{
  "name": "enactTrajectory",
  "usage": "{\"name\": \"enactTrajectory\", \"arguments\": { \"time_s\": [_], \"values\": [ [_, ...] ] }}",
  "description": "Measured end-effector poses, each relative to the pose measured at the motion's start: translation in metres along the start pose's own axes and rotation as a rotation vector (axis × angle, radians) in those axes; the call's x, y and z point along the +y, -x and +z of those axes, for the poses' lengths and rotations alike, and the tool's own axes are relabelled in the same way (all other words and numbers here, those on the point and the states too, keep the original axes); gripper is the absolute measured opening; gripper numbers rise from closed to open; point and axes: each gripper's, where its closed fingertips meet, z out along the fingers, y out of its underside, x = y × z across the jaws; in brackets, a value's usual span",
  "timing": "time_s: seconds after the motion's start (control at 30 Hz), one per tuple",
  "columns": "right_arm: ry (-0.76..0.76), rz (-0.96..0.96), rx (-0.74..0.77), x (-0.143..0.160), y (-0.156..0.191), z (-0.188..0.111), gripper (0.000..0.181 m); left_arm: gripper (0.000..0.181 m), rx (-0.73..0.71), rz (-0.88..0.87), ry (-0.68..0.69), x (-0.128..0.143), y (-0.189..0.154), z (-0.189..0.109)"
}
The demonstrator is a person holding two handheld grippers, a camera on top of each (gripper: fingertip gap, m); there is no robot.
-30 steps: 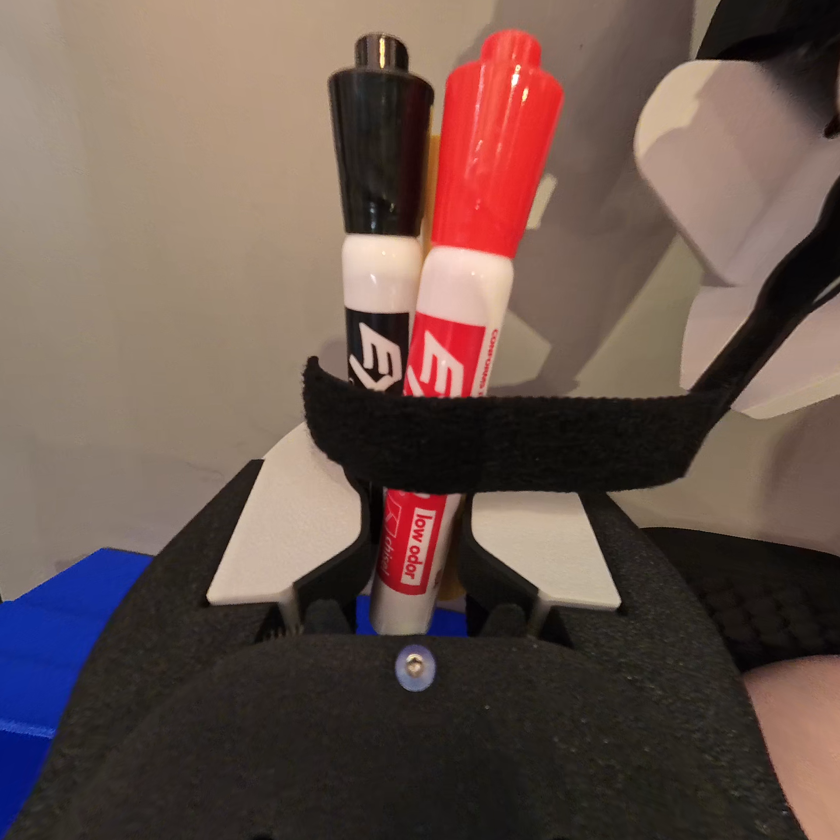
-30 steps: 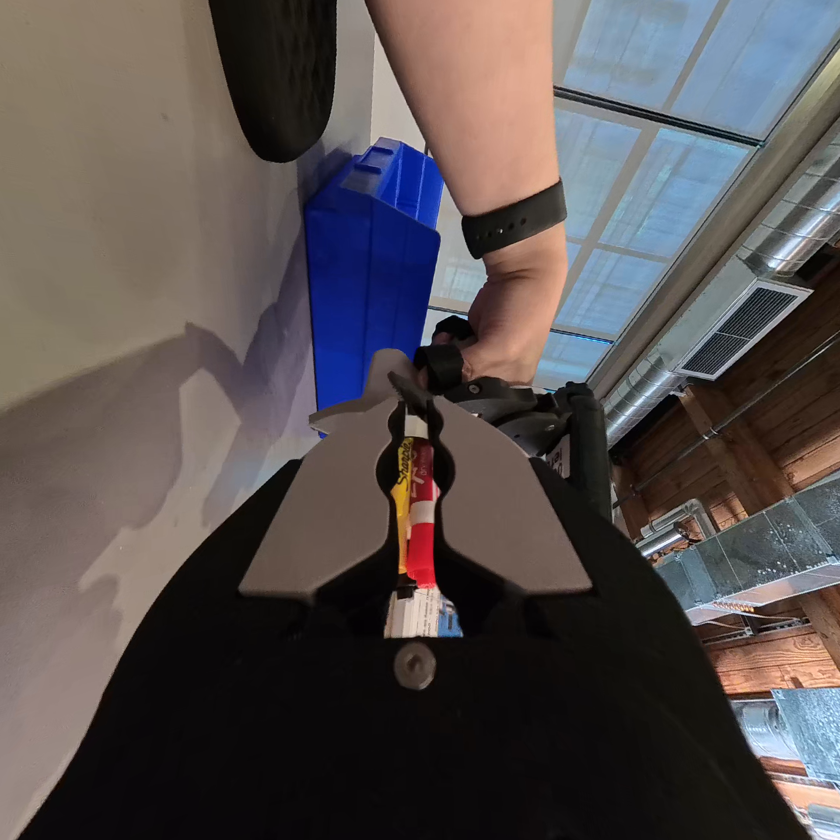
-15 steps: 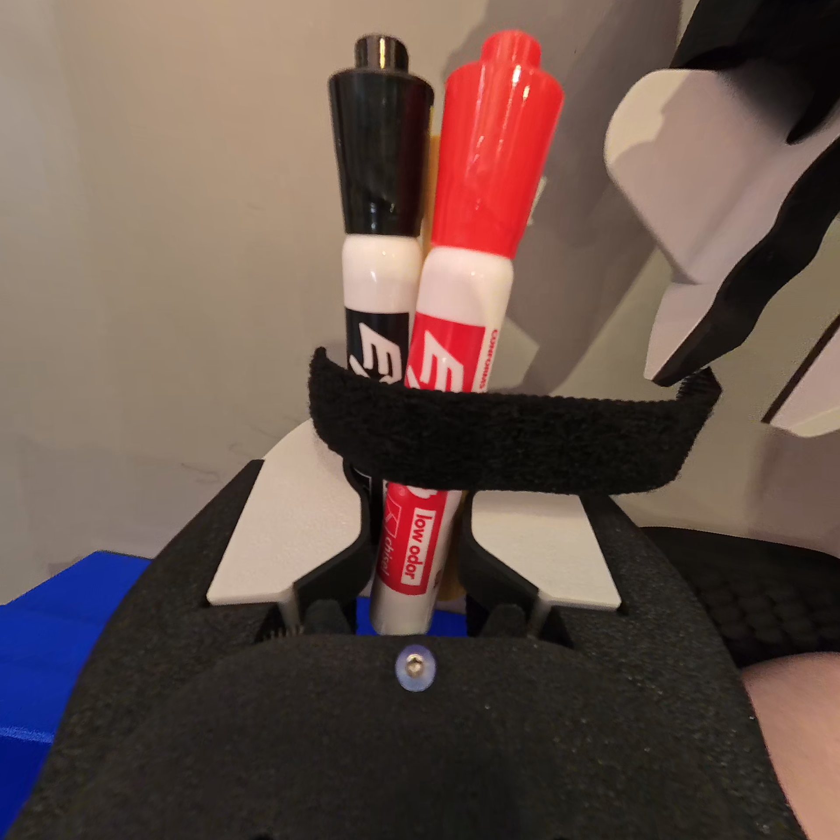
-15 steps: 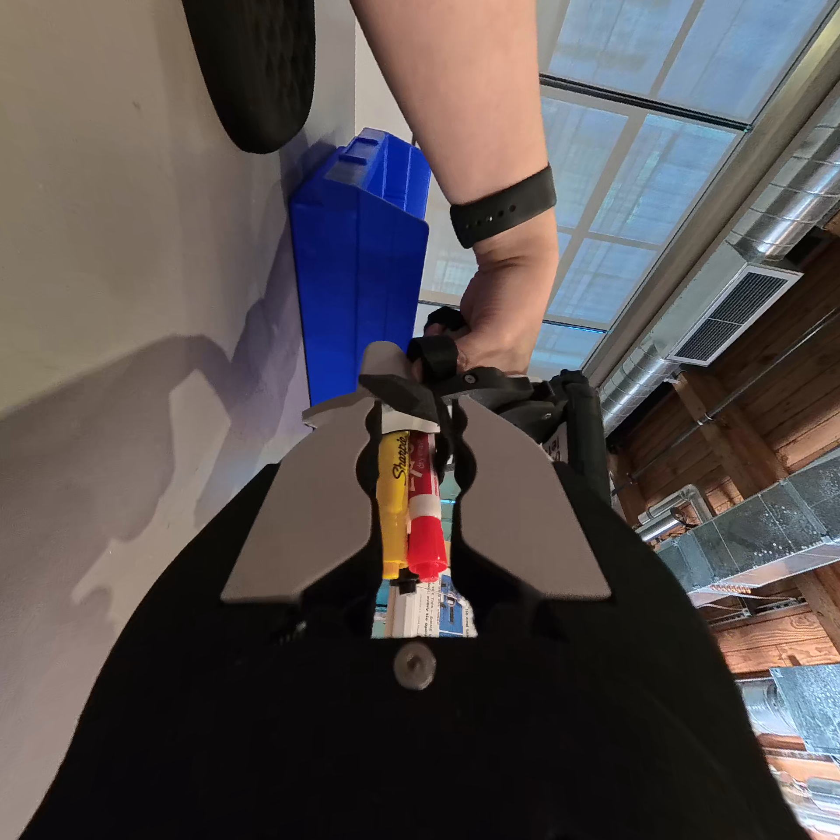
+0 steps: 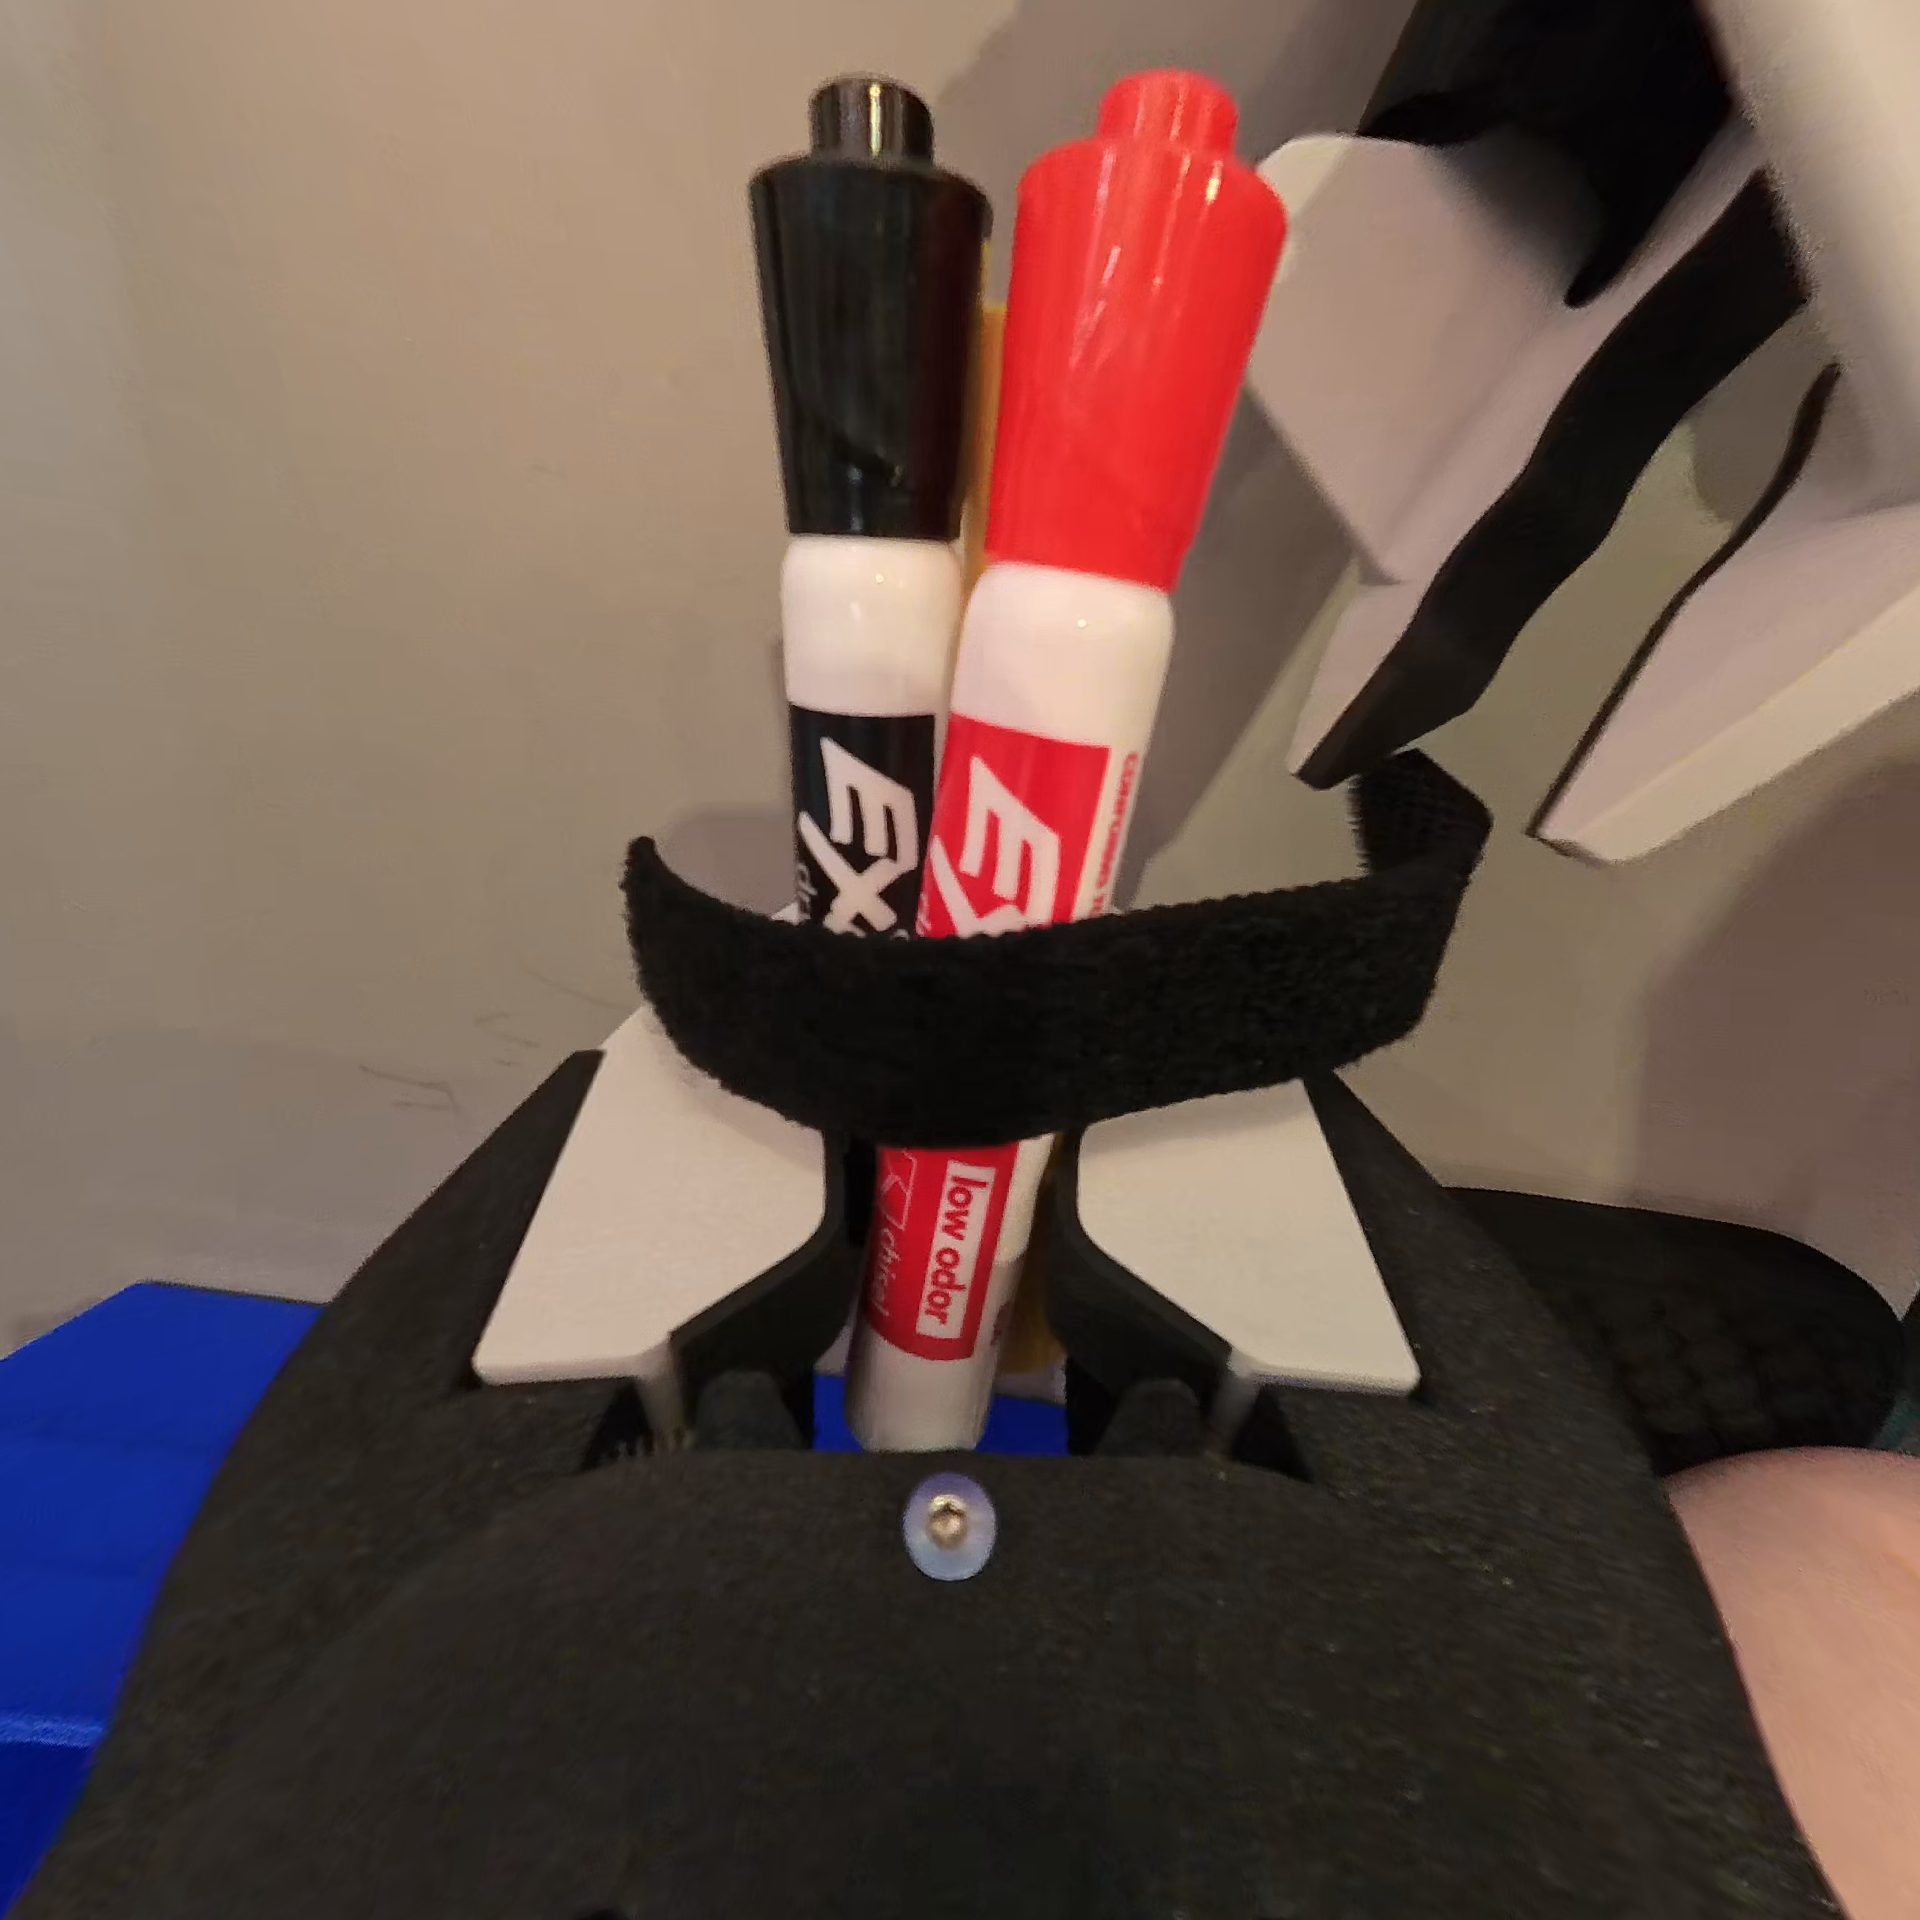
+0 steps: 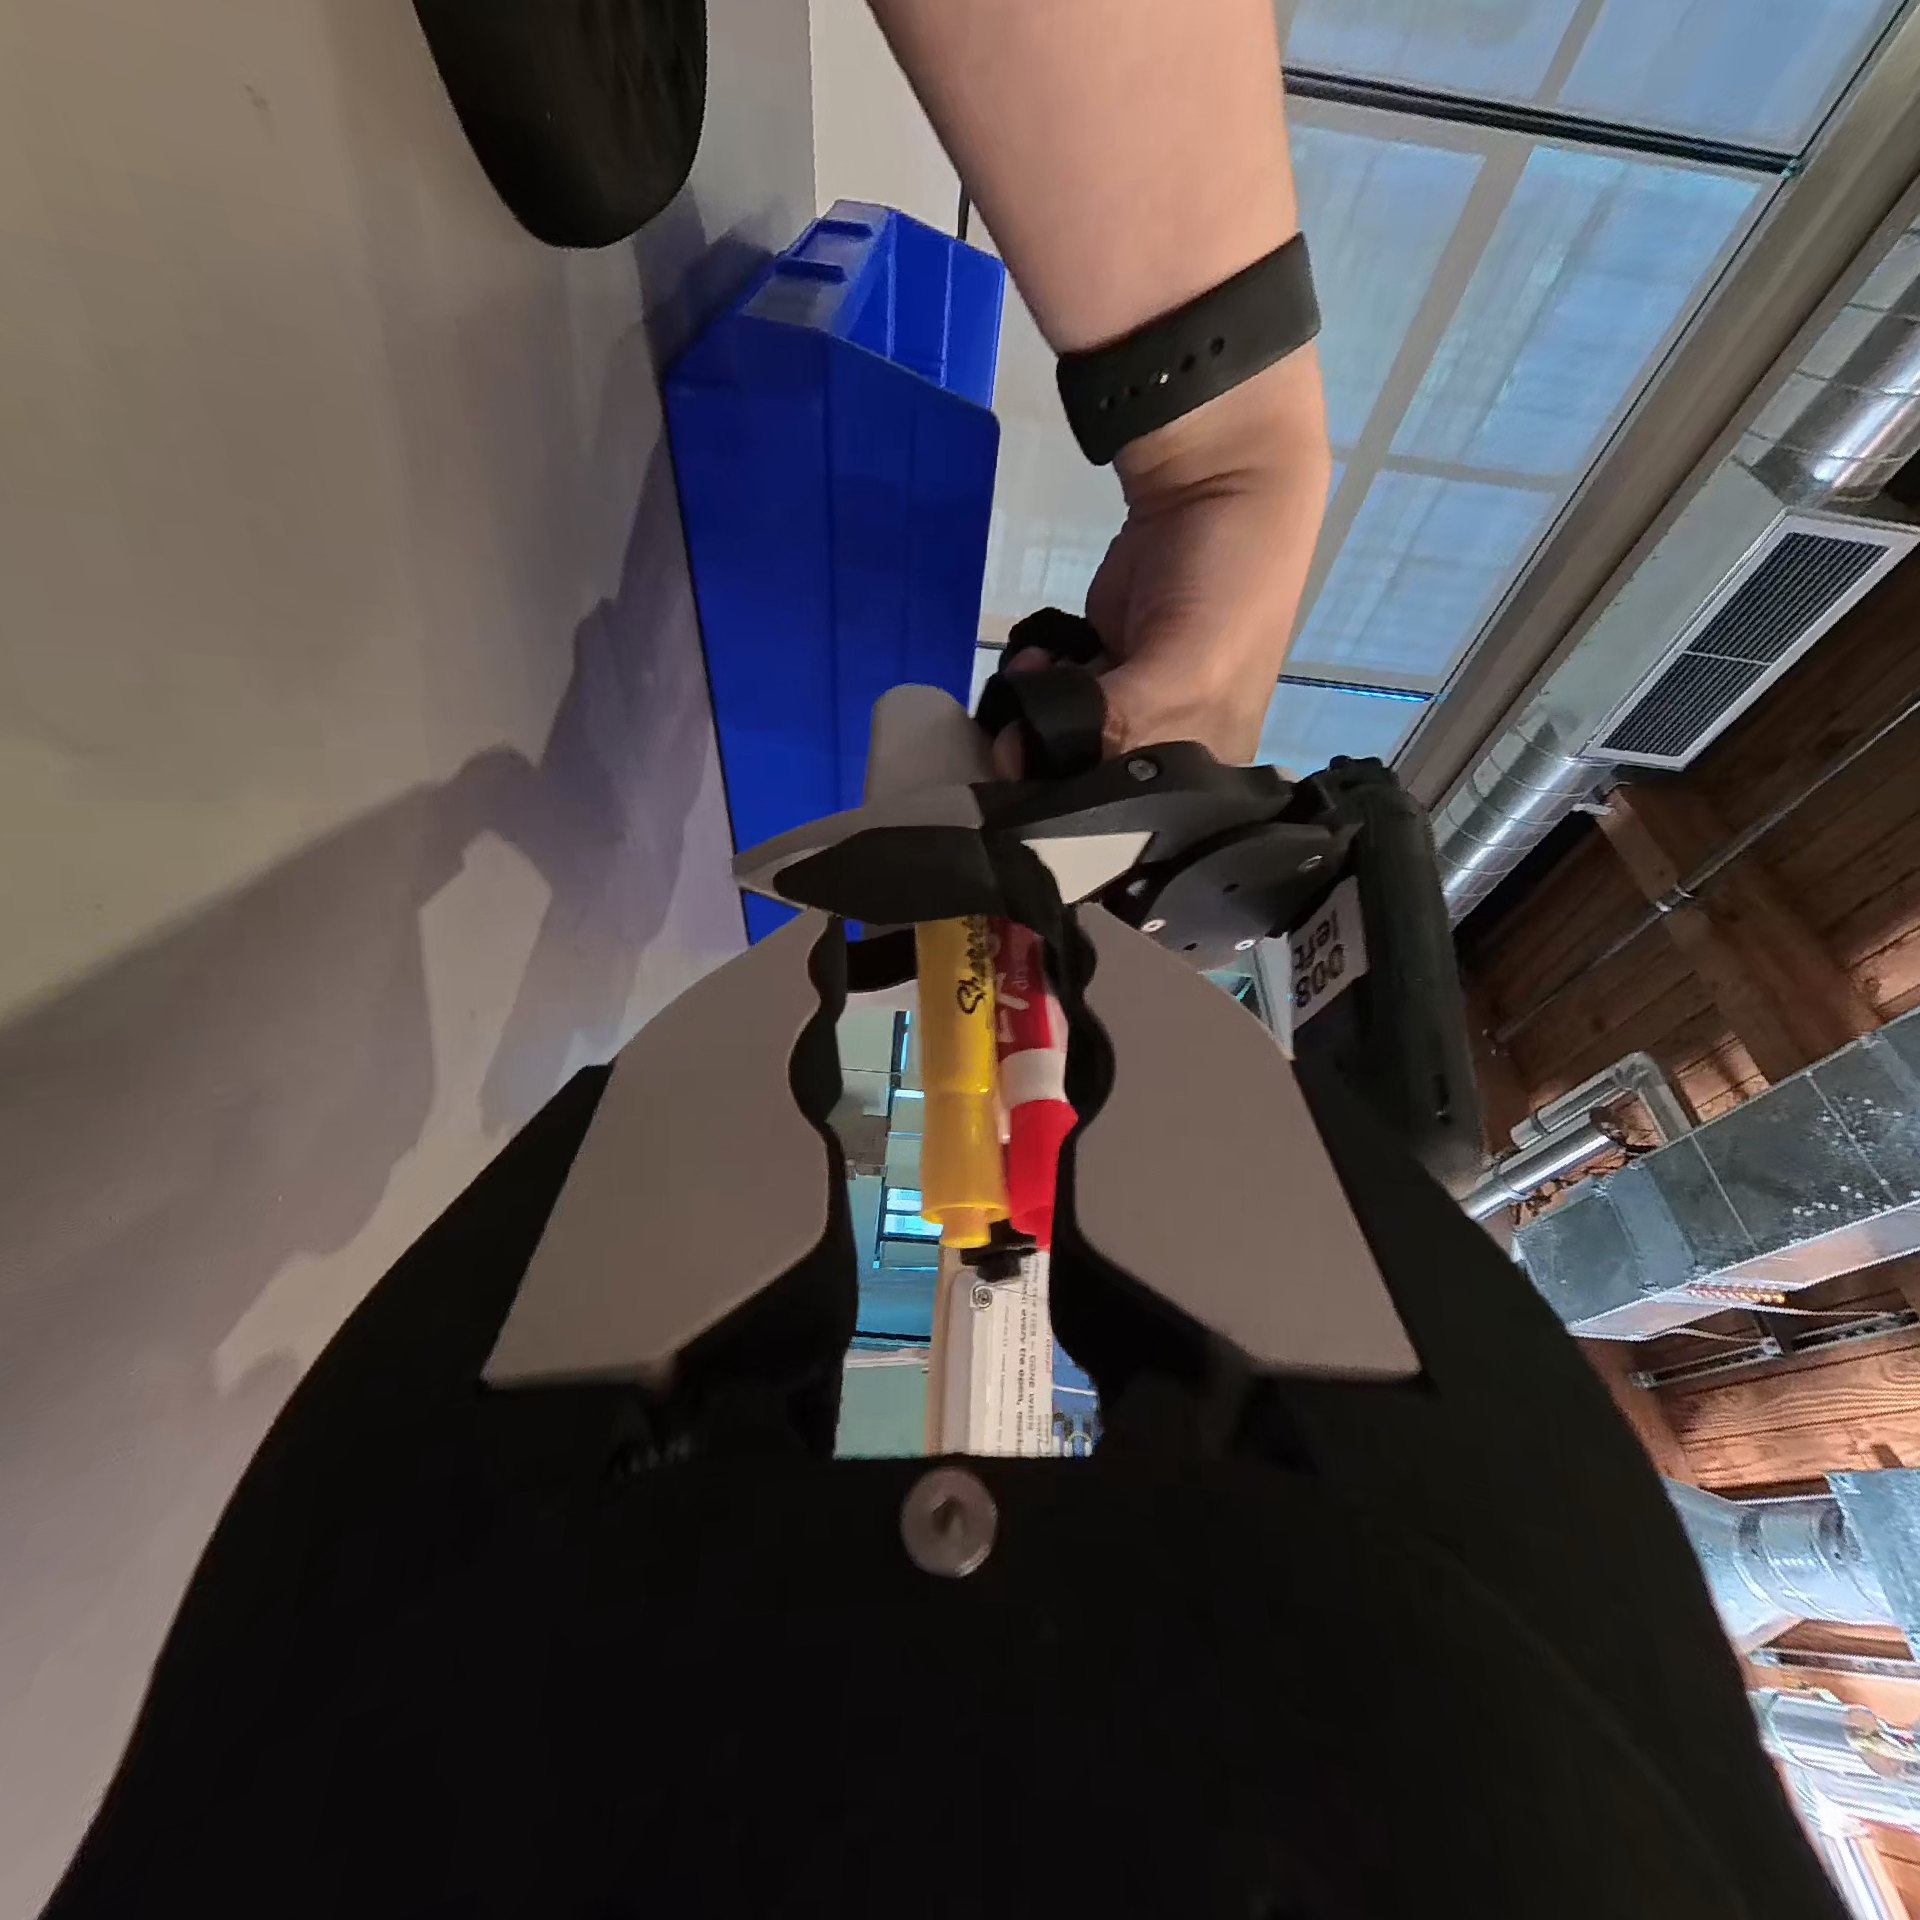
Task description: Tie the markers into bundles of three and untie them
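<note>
My left gripper (image 5: 951, 1143) is shut on a bundle of three markers standing upright: a black marker (image 5: 868, 343), a red marker (image 5: 1127, 343) and a yellow marker (image 5: 987, 416) mostly hidden behind them. A black hook-and-loop strap (image 5: 1039, 1008) hangs in a slack loop around them, just above the fingers. My right gripper (image 5: 1455, 800) is open at the upper right, its tips by the strap's right end. In the right wrist view my right gripper (image 6: 956, 945) straddles the yellow marker (image 6: 951, 1060) and red marker (image 6: 1034, 1122), with the left gripper (image 6: 977, 862) just beyond.
A blue bin (image 6: 831, 520) stands on the pale table (image 6: 260, 623) behind the left gripper, with a black dimpled mat (image 6: 582, 104) farther along. A person's hand with a black wristband (image 6: 1184, 353) holds the left gripper. The bin (image 5: 104, 1455) and mat (image 5: 1714, 1340) also show in the left wrist view.
My right gripper has opened and let go of the strap end it held taut. The strap has gone slack. The right gripper has moved closer, its fingers now around the marker caps.
</note>
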Motion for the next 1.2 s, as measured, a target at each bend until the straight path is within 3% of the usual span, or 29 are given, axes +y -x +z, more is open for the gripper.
{"name": "enactTrajectory", "arguments": {
  "time_s": [0.67,1.2],
  "values": [
    [0.005,0.066,-0.013,0.000,0.002,0.003,0.042,0.042,0.034,0.008,0.001,-0.002,-0.006,0.002],
    [0.053,0.091,-0.052,0.006,0.006,0.008,0.032,0.042,0.057,0.046,0.044,-0.005,-0.015,0.013]
  ]
}}
